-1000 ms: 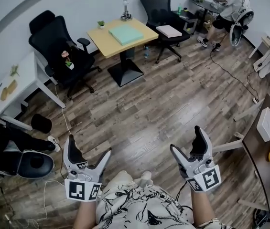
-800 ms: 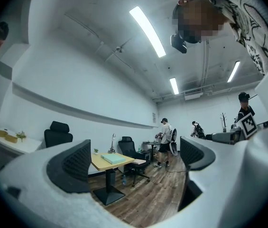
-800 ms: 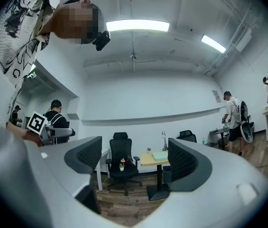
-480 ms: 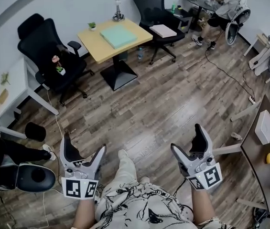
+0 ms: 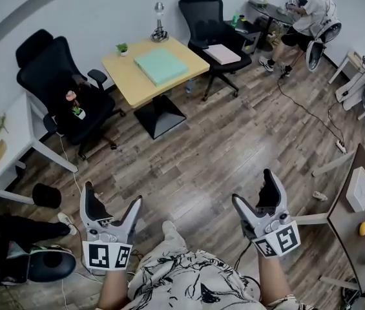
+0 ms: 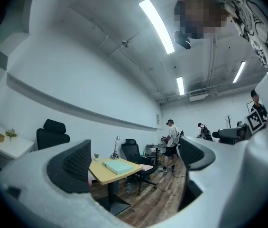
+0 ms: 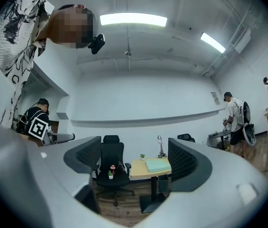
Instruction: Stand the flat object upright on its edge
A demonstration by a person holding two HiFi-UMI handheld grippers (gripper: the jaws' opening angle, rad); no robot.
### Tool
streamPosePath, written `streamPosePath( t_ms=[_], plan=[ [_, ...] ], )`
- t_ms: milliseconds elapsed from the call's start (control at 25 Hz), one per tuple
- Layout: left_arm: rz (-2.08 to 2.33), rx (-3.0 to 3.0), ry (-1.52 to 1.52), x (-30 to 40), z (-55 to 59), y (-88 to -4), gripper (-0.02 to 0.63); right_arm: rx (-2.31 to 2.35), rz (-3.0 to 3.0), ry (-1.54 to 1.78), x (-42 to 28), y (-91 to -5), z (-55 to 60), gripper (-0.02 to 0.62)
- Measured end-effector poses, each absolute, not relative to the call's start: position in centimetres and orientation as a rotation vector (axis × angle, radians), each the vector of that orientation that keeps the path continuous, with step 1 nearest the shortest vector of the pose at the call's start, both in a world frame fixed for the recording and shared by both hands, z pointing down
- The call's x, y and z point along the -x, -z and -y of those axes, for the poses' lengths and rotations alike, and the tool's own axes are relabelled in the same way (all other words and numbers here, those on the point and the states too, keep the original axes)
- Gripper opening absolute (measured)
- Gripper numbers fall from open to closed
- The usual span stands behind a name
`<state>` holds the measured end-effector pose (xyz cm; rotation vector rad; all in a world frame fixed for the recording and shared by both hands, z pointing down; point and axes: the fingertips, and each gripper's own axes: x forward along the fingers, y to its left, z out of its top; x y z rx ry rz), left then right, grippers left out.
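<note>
**Wood floor all round, both tongs open and empty**

Wood floor (image 5: 234,141) fills the middle of the room, and a big bare stretch of it lies between the person and the yellow surface (image 5: 127,70). The green flat object (image 5: 161,66) lies flat on that surface, near the middle, with its edges inside the surface's rim. A small plant (image 5: 123,48) and a lamp (image 5: 159,21) stand at the far edge, apart from it.

One black chair (image 5: 59,82) stands just left of the surface. A second black chair (image 5: 208,18) stands at its right, with a white flat thing (image 5: 224,54) on its seat. A dark surface (image 5: 356,218) juts in at the right side of the floor.

The left tongs (image 5: 112,202) and the right tongs (image 5: 252,187) are held low, close to the person's body and well apart from the green object. Each pair has its jaws wide apart with nothing between them.

The head view shows the floor and the tops of things. The two gripper views look across the room instead and show long ceiling lights (image 7: 133,19), which the head view does not. Both gripper views frame the green object on the yellow surface, far off through the open jaws. Another person (image 5: 311,15) is at a small surface in the far corner.
</note>
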<state>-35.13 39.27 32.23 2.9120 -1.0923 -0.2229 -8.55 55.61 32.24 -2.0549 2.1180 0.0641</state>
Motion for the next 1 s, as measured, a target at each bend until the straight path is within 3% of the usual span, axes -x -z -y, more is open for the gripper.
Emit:
streamPosePath(
  t_ms=[720,1000],
  plan=[
    [0.987,-2.982,0.186,32.6,-26.2,-32.9,0.575,2.191,-2.042,-0.041,6.5,-33.1,-44.6,0.446],
    [0.968,-2.993,0.106,28.5,-24.0,-34.6,0.575,2.157,-2.043,0.009,3.4,-35.2,-41.3,0.448]
  ],
)
